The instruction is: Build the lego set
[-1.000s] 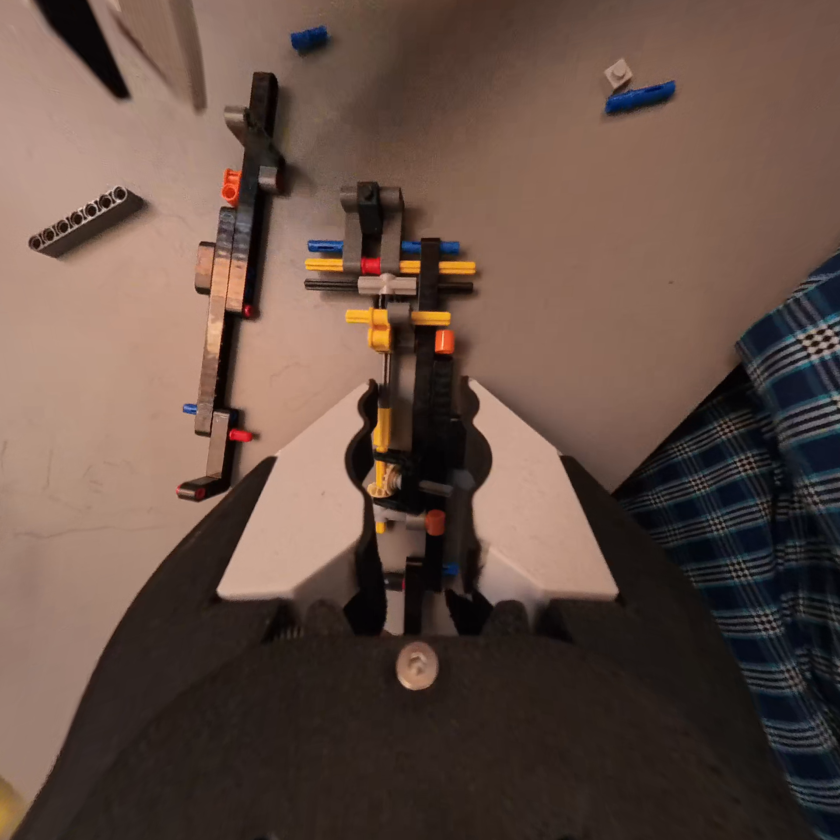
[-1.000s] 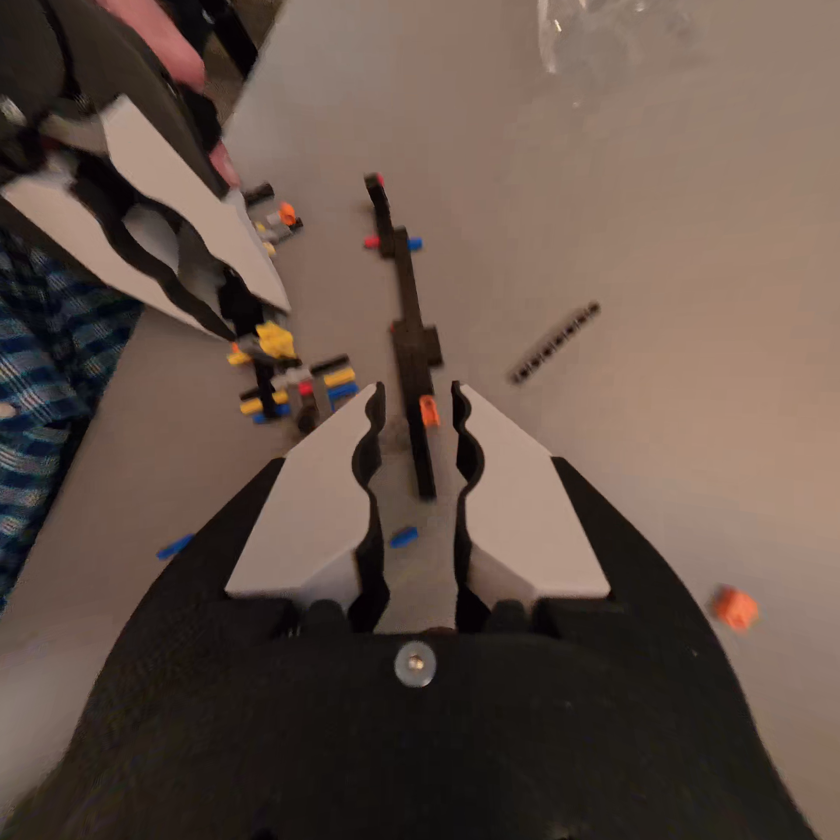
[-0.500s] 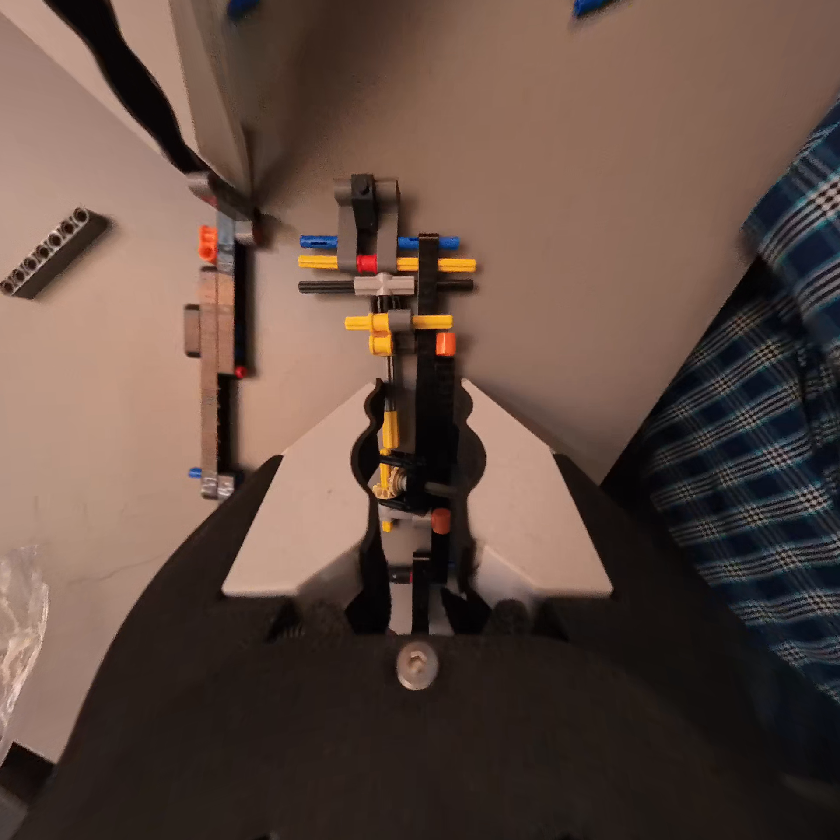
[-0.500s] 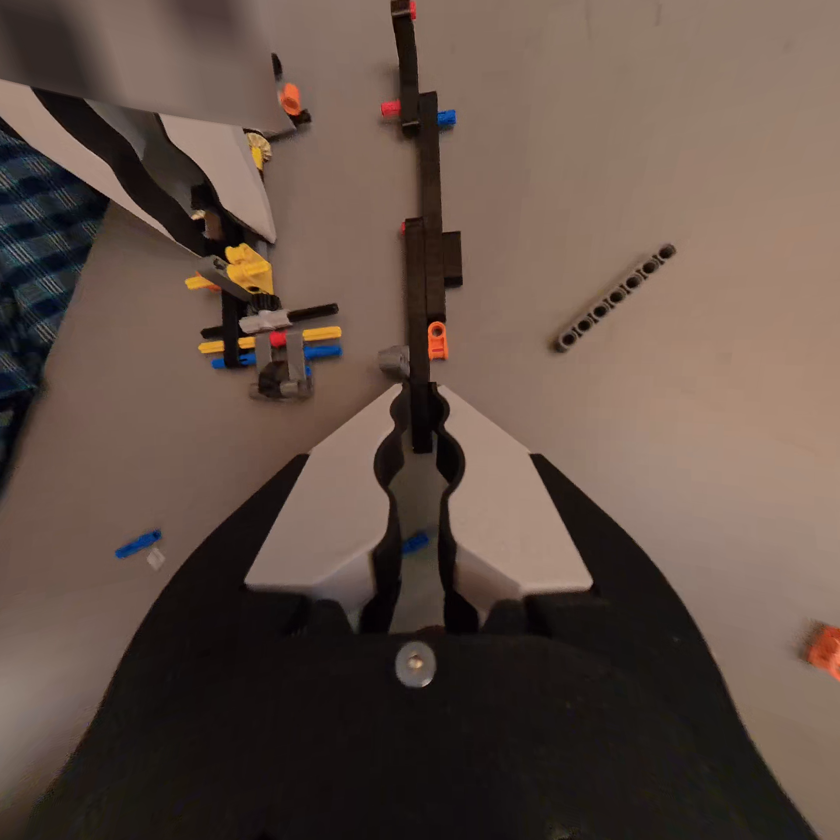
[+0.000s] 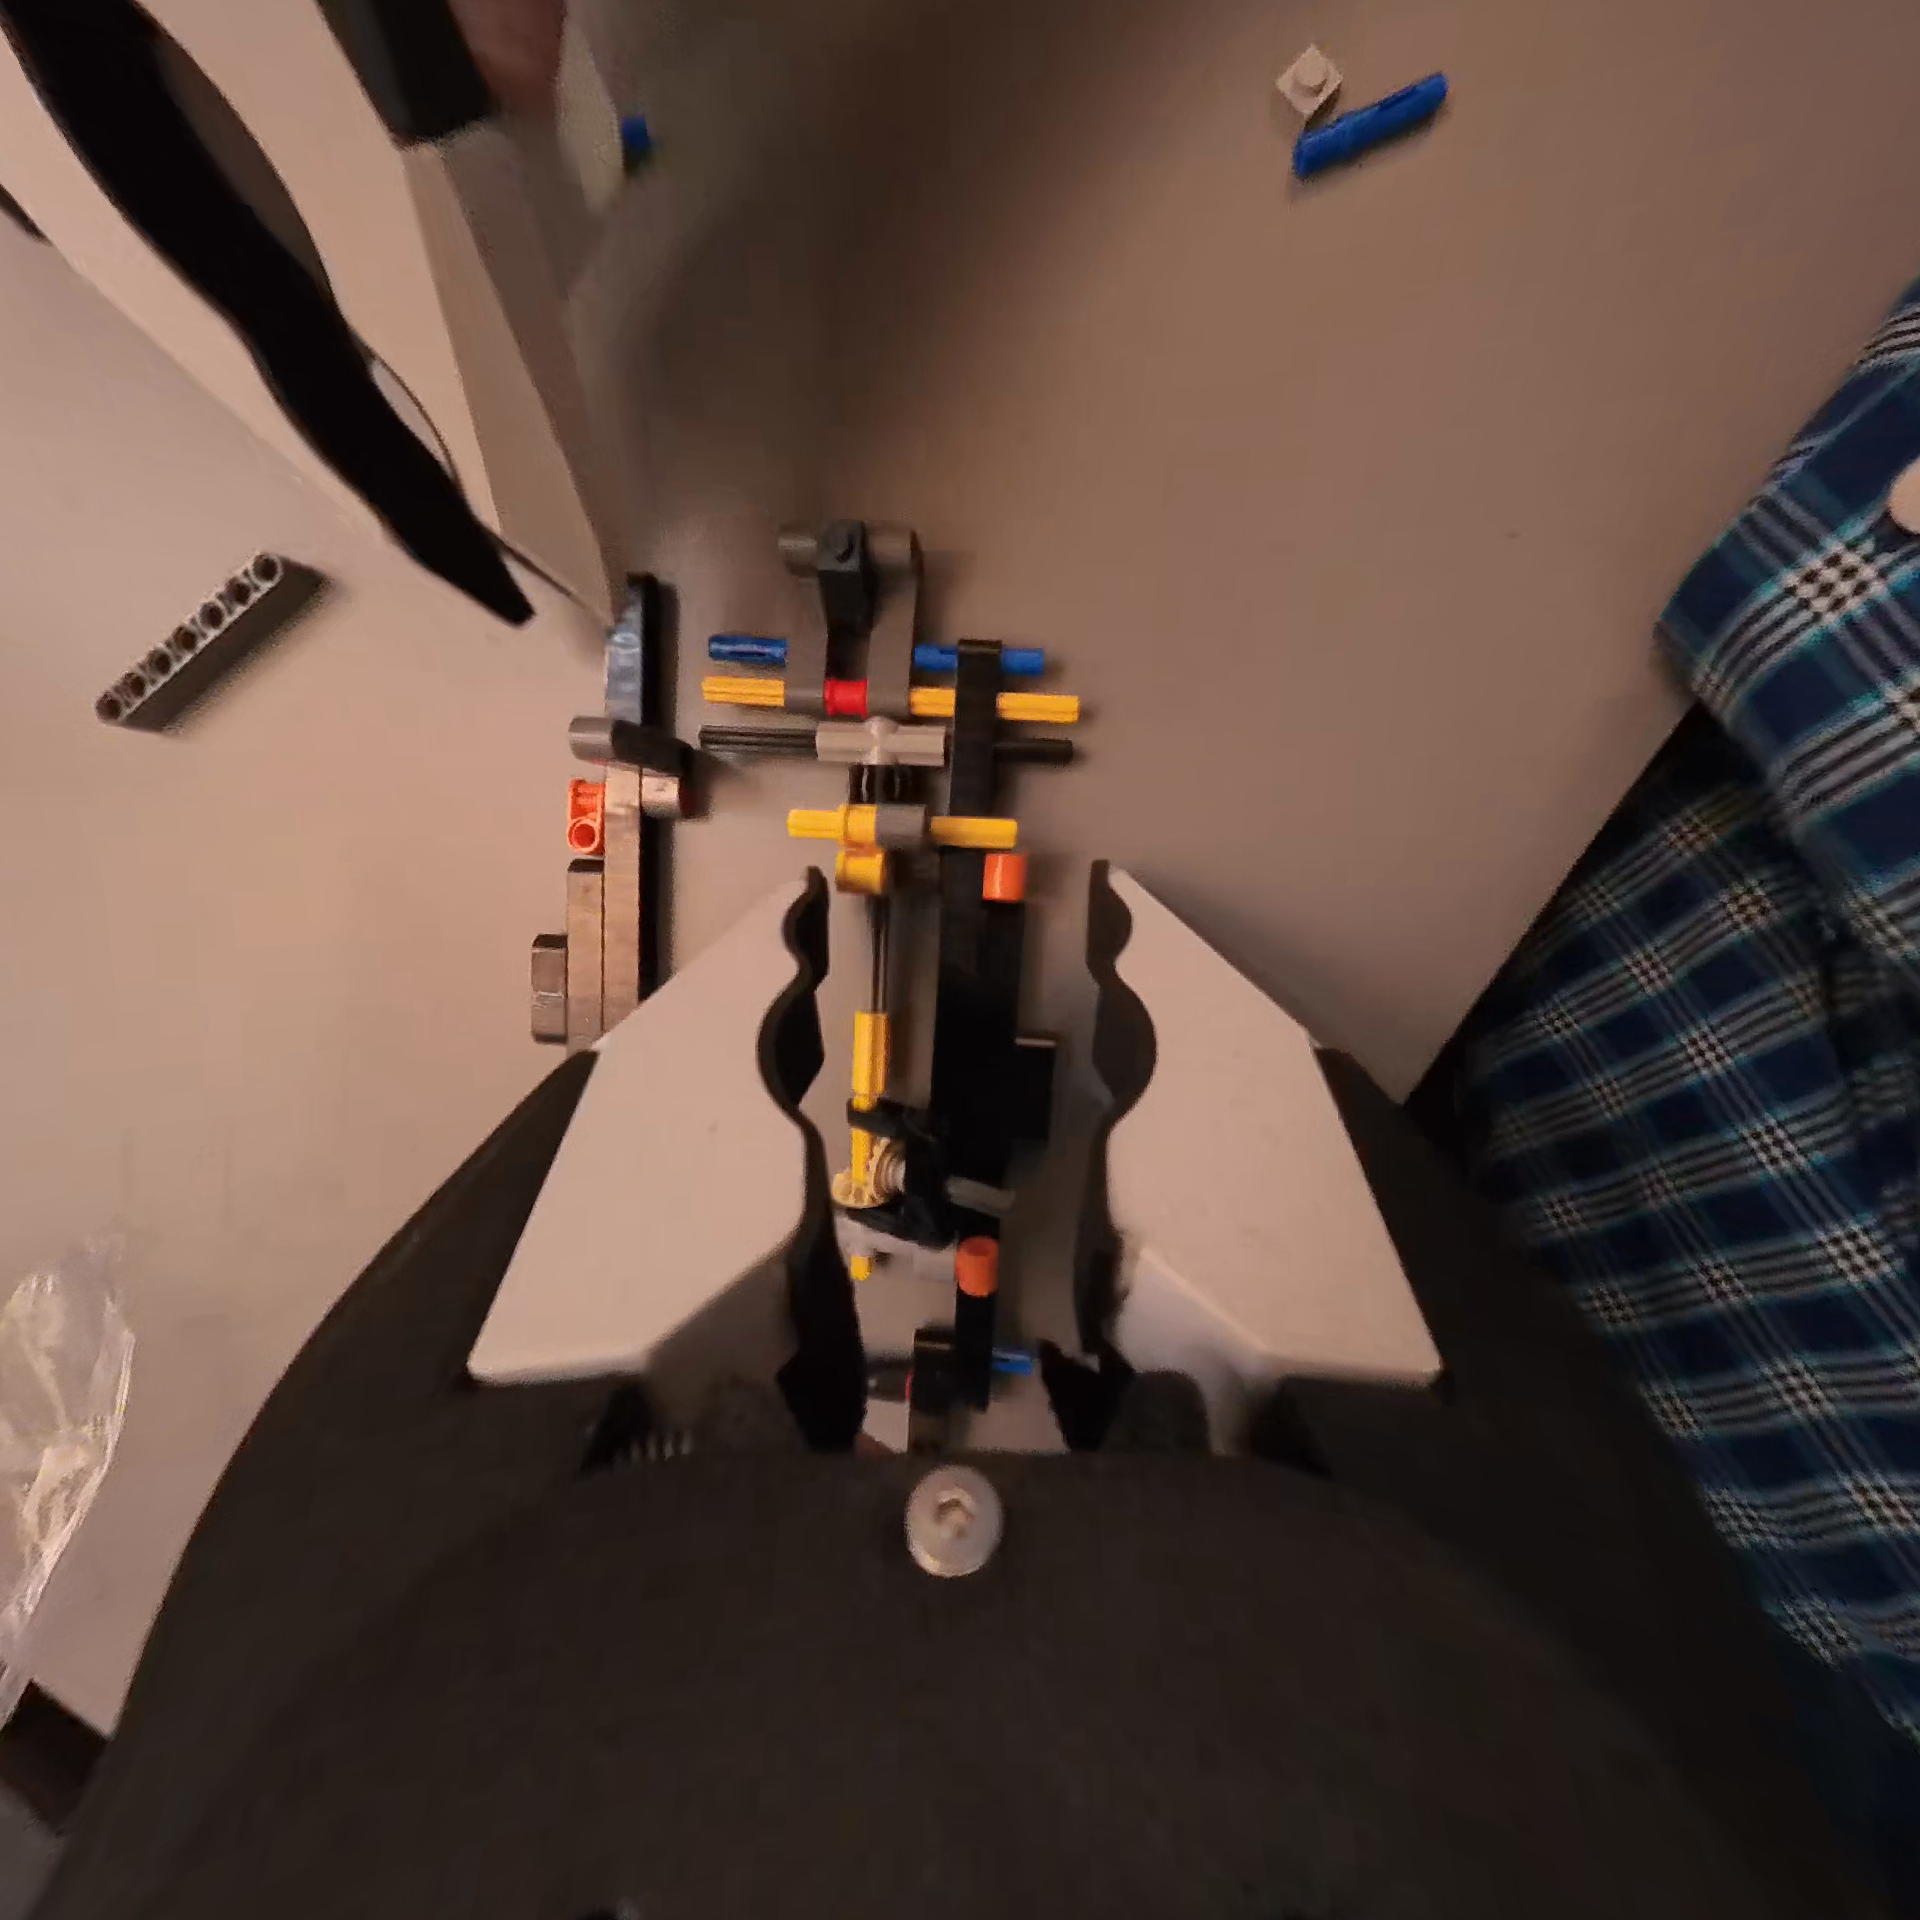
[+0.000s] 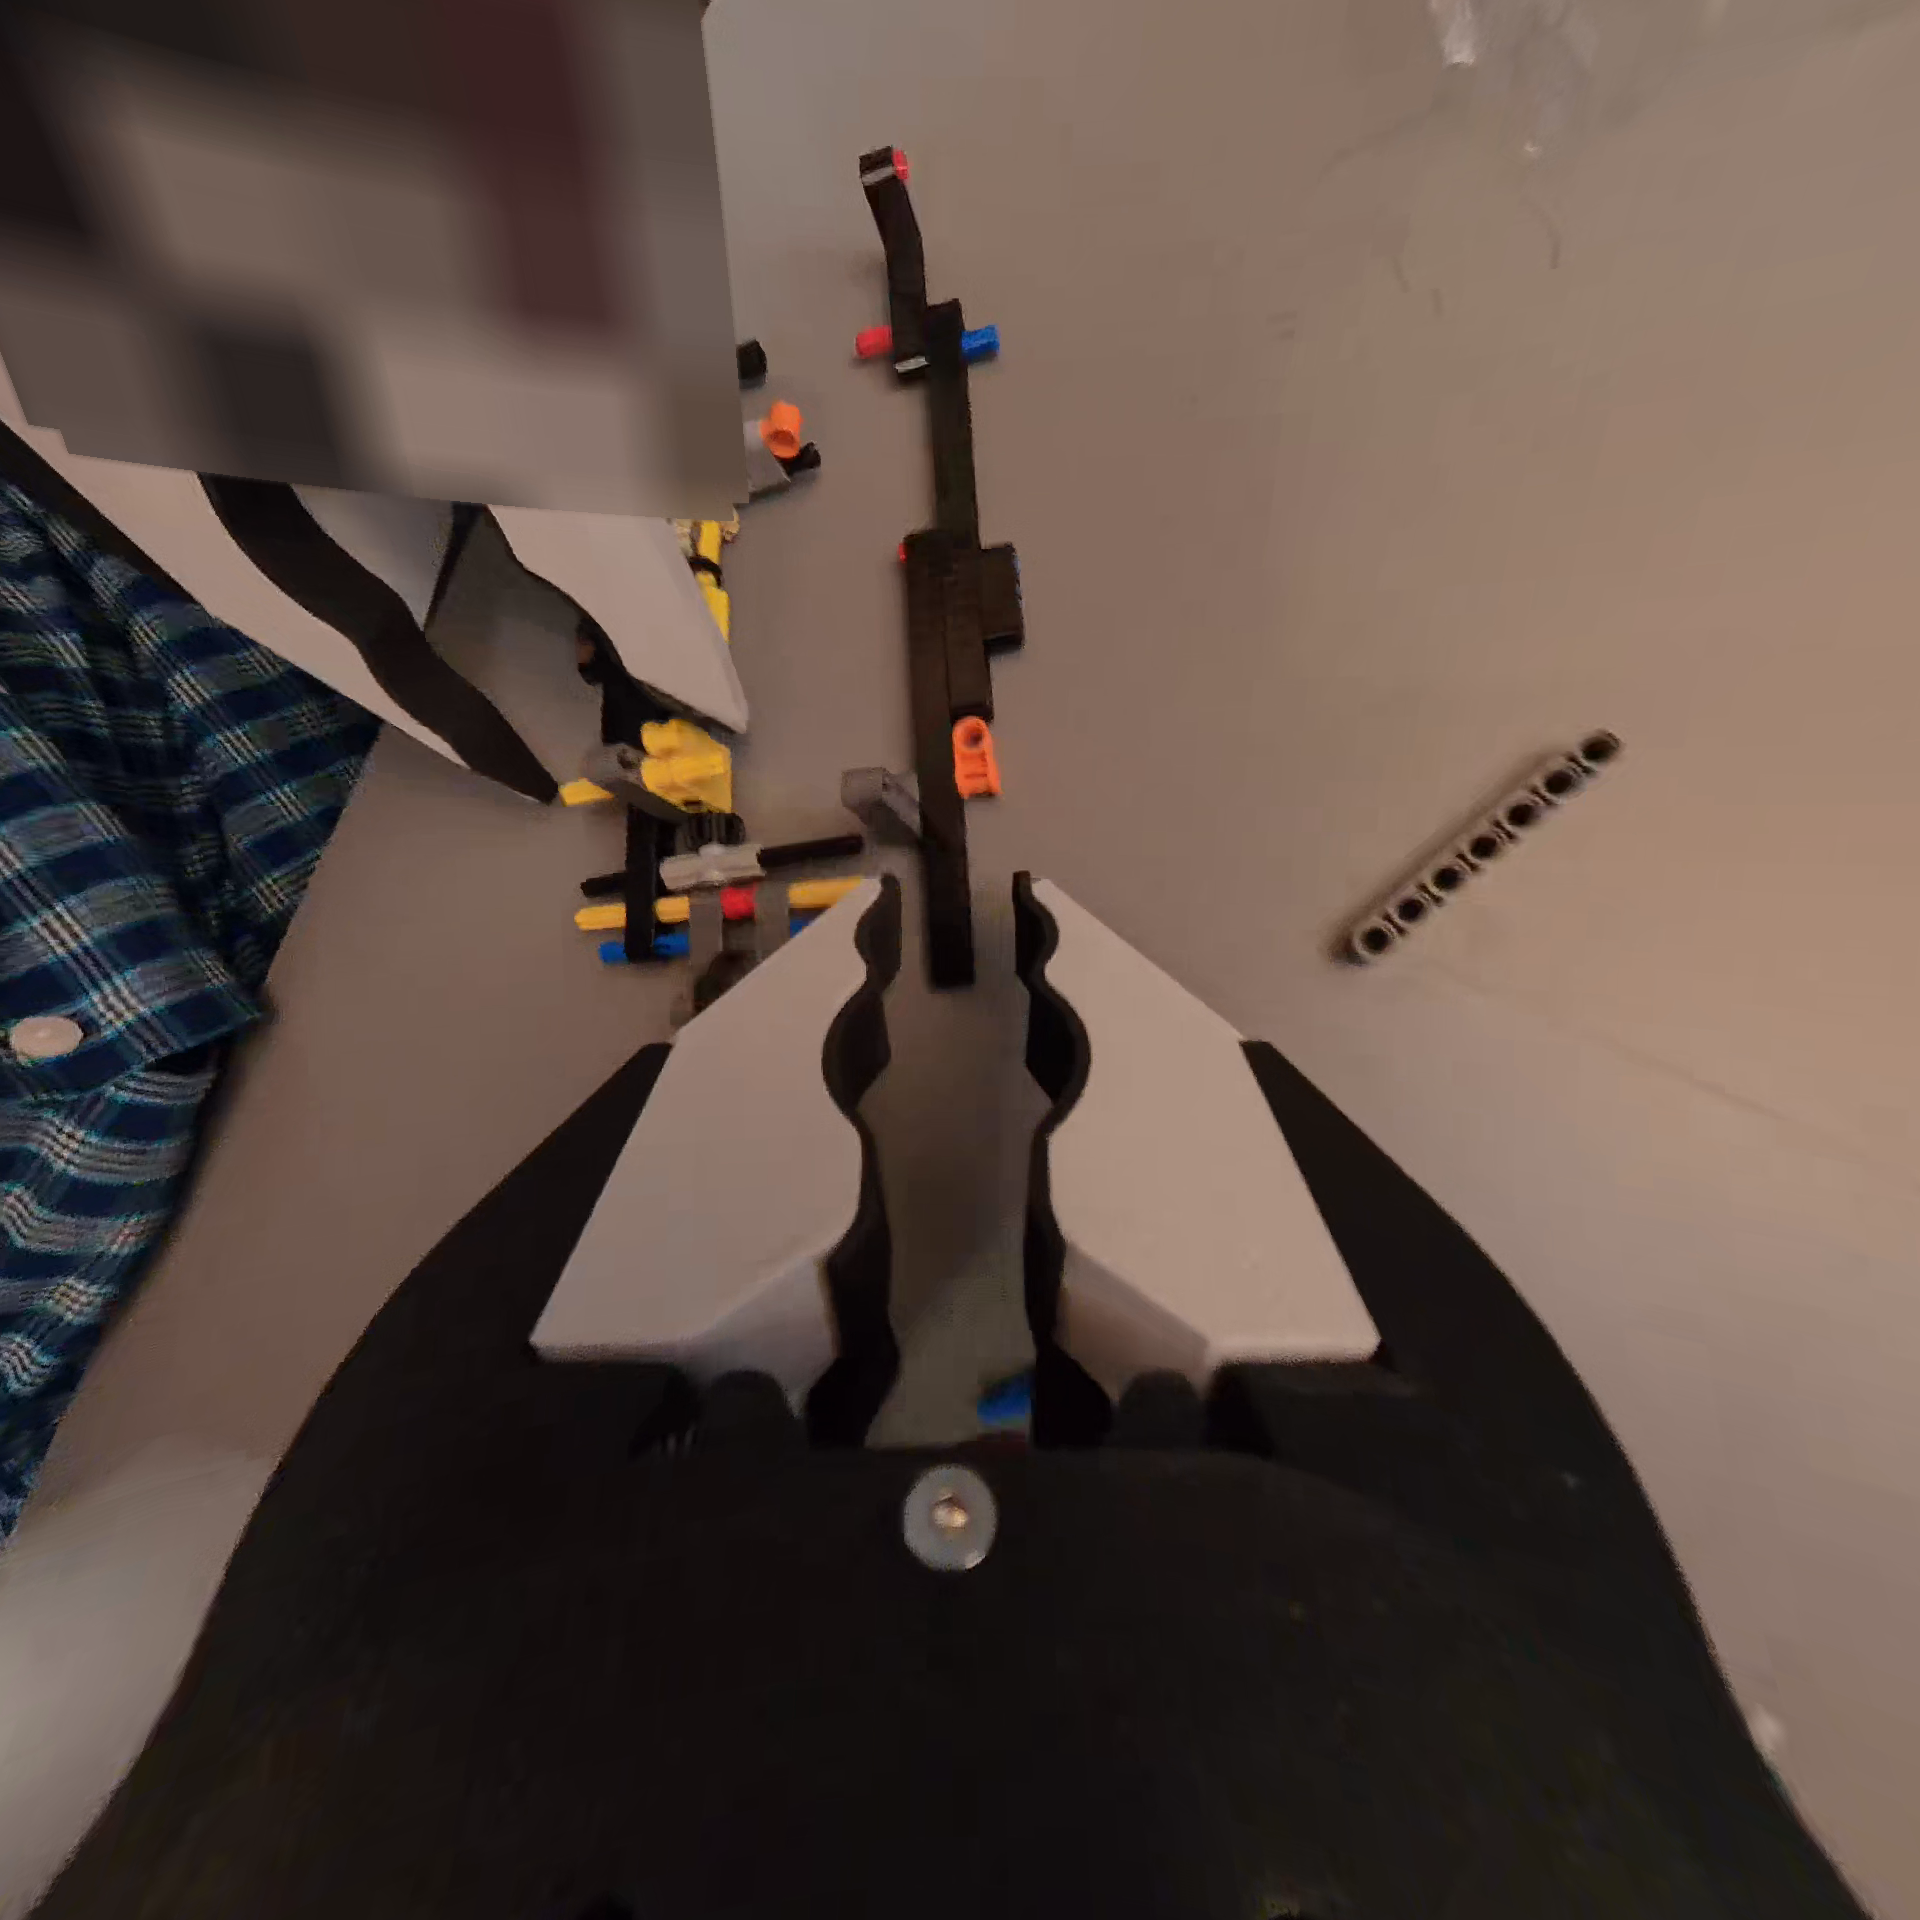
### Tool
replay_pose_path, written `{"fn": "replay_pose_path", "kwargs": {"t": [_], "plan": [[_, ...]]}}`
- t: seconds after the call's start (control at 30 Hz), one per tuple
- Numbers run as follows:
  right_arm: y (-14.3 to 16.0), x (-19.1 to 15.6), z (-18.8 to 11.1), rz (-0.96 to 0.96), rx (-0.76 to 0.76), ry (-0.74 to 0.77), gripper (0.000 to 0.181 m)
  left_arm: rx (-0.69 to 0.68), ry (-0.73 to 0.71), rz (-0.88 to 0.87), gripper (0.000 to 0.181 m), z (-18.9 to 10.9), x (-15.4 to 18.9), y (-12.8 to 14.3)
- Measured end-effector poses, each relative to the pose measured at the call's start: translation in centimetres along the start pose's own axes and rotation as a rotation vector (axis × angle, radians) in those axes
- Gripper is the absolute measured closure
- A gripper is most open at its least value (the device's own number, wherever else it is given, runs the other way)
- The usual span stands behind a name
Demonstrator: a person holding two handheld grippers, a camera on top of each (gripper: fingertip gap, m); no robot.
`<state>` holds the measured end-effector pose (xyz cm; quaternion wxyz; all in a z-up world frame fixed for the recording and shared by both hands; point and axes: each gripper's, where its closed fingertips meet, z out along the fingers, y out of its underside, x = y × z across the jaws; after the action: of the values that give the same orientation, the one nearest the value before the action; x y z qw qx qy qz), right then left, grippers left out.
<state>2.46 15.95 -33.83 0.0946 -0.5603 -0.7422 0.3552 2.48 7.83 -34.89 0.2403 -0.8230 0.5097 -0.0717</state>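
A: Item one — the multicoloured lego assembly of black beams with yellow, blue and black cross axles [image 5: 914,790]. Where is it being kept?

B: It is being kept flat on the plain grey desk [image 5: 1299,520], its rear length lying between the jaws of the left gripper [image 5: 951,883]. The jaws are being held apart; a gap is being shown on both sides, so nothing is being clamped.

A: Item two — the long black lego beam assembly with an orange connector and red and blue pins [image 6: 951,623]?

B: It is being recorded just beside item one, lying lengthwise on the desk. Its near end is being straddled by the right gripper [image 6: 951,883], whose jaws are likewise being held apart, with desk showing on either side of the beam.

A: Loose stock?

B: A dark grey lego beam with a row of round holes [image 6: 1481,847] is being listed well apart on the far side of item two. A blue lego pin [image 5: 1366,109] and a small grey square plate [image 5: 1309,78] are being listed together, touching, beyond item one. Another small blue pin [image 6: 1003,1403] is being seen deep between the right jaws.

A: Sundries?

B: A crumpled clear plastic bag [image 5: 57,1382] is being noted at the desk's edge, and a blue checked fabric sleeve [image 5: 1714,1039] at the opposite side.
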Motion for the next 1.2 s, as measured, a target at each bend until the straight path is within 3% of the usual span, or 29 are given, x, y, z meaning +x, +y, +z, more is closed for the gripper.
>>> {"fn": "replay_pose_path", "kwargs": {"t": [0.17, 0.33, 0.47, 0.6, 0.7, 0.87, 0.97, 1.2], "plan": [[2.0, 0.3, -0.2, -0.063, -0.086, 0.025, 0.17, -0.003, 0.016, -0.011, 0.148, 0.5, 0.0, -0.1], [1.7, -0.1, 0.2, -0.074, -0.056, 0.019, 0.173, -0.002, 0.036, -0.046, 0.138, 0.3, 0.0, -0.1], [1.6, -0.7, -1.0, -0.054, -0.017, 0.029, 0.157, 0.083, 0.081, -0.107, 0.127, -2.4, -0.3, -0.4], [1.3, -2.8, -2.1, -0.112, 0.02, 0.031, 0.159, 0.158, 0.006, -0.133, 0.142, -5.4, -4.1, -0.8], [1.6, -4.5, -1.5, -0.133, 0.016, 0.005, 0.159, 0.024, -0.029, -0.025, 0.144, -3.4, -6.1, 0.4], [2.3, -5.1, -0.3, -0.112, 0.017, 0.011, 0.139, -0.047, 0.021, 0.097, 0.143, 0.5, -7.0, 0.3], [2.0, -5.4, 0.1, -0.128, 0.037, 0.042, 0.13, -0.024, 0.074, 0.106, 0.146, 1.4, -6.7, -0.2], [2.3, -5.1, 1.2, -0.136, 0.031, 0.074, 0.157, -0.021, 0.148, 0.097, 0.16, 1.7, -6.3, -0.2]]}}
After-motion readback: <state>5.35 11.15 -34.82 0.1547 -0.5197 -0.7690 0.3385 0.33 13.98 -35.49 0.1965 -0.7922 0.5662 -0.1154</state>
